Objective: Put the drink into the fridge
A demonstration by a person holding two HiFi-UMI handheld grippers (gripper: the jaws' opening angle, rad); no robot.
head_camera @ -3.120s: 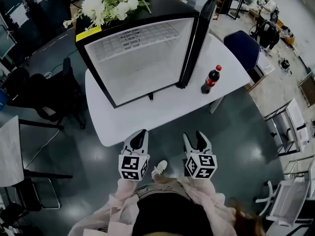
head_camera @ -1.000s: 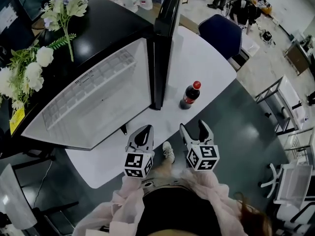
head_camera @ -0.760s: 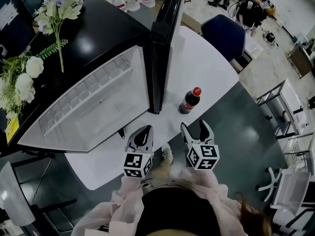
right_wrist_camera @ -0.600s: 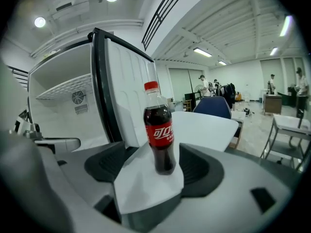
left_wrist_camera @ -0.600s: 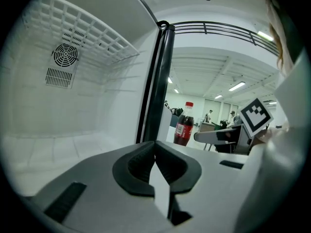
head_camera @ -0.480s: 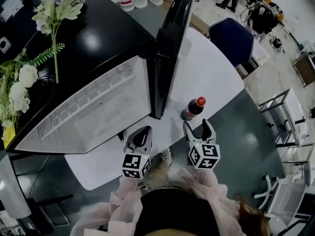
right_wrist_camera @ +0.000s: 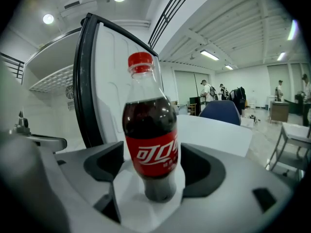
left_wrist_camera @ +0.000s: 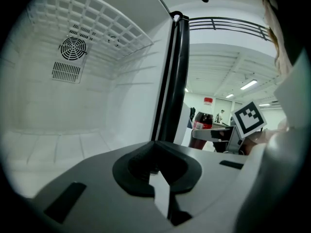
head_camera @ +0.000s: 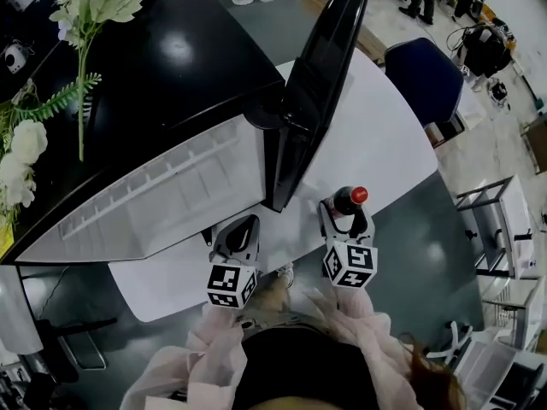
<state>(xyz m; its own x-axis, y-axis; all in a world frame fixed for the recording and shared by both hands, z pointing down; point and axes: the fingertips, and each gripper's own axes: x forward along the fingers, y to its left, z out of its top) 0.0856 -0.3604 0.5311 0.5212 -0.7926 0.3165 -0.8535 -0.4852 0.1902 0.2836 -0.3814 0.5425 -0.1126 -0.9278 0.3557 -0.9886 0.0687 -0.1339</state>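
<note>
The dark drink (right_wrist_camera: 149, 125) has a red cap (right_wrist_camera: 140, 62) and label (right_wrist_camera: 151, 157); the black fridge (head_camera: 171, 67) is white inside.

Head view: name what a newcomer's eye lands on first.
A red-capped cola bottle stands on the white table inside the right claw, whose jaws have just been opening and don't press it. Left of it, the black fridge stands wide open, white inside, with flowers lying on top.

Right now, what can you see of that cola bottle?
The cola bottle is clear plastic with a red cap and red label, nearly full of dark drink. It stands upright on the white table, beside the open fridge door. The right gripper, whose jaws have just been opening wider, straddles it without visibly pressing.
</note>
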